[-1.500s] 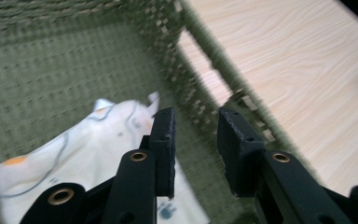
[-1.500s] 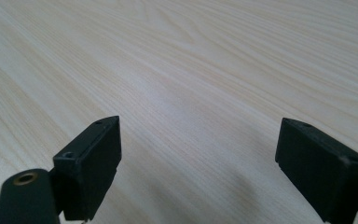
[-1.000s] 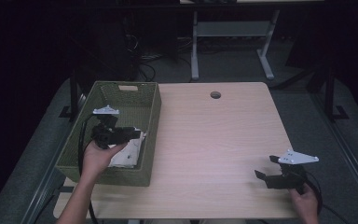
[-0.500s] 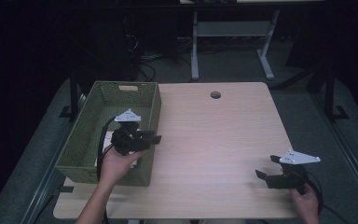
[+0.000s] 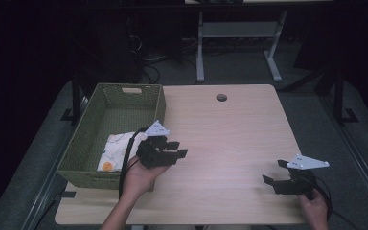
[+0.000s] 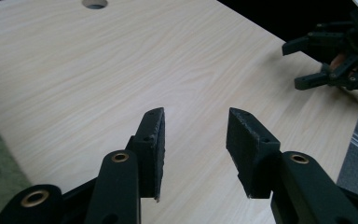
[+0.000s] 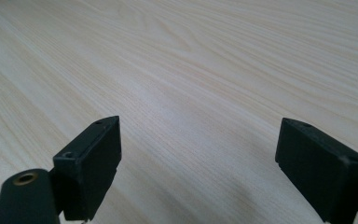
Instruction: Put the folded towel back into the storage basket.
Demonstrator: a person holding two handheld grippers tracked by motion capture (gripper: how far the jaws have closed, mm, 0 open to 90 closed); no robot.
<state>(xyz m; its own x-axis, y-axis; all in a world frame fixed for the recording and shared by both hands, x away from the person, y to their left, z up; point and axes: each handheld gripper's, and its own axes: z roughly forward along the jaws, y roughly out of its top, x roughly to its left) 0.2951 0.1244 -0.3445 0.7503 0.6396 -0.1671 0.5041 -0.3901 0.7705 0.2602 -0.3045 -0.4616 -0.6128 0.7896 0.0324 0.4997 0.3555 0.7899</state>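
Hovering low at the bench's [image 5: 230, 139] near right corner, the right gripper [image 5: 274, 173] waits with its jaws spread wide over bare wood, holding nothing. Nearer the middle, the left gripper [image 5: 177, 149] has come out over the basket's [image 5: 84, 146] right rim and points across the bench, its jaws about half open (they have just been opening) with nothing between them. I judge the placing step finished: the patterned cloth [image 5: 116, 149] lies loose in the near end of the green woven basket at the bench's left edge. Next, the left hand likely only needs to clear the rim and settle over open wood.
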